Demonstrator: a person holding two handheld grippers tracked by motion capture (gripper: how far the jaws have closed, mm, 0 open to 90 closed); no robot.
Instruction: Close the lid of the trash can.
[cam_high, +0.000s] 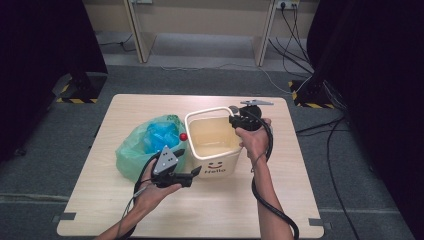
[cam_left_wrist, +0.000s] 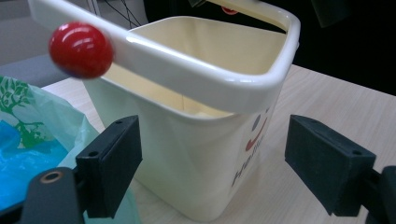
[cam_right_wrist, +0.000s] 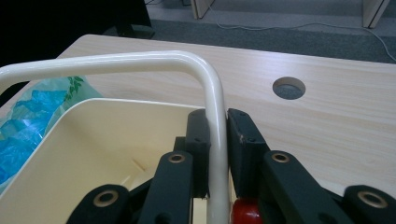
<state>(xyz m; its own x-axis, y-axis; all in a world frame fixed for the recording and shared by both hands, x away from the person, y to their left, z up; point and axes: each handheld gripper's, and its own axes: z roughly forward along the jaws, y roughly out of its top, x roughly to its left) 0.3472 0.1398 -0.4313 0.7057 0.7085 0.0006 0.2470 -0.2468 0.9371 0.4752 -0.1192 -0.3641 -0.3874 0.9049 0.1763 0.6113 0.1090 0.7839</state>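
Table (cam_high: 150, 107) bears bucket (cam_high: 220, 157) (bag (cam_high: 137, 150) beside).

Left gripper (cam_left_wrist: 212, 163) agape, right gripper (cam_right_wrist: 217, 149) clamped.

a light wooden worktop (cam_high: 280, 190) with a round hole (cam_right_wrist: 289, 88) in it. grey carpet floor (cam_high: 45, 145), black cables (cam_high: 295, 30) trailing, yellow-black striped stand bases (cam_high: 77, 100) at both sides.
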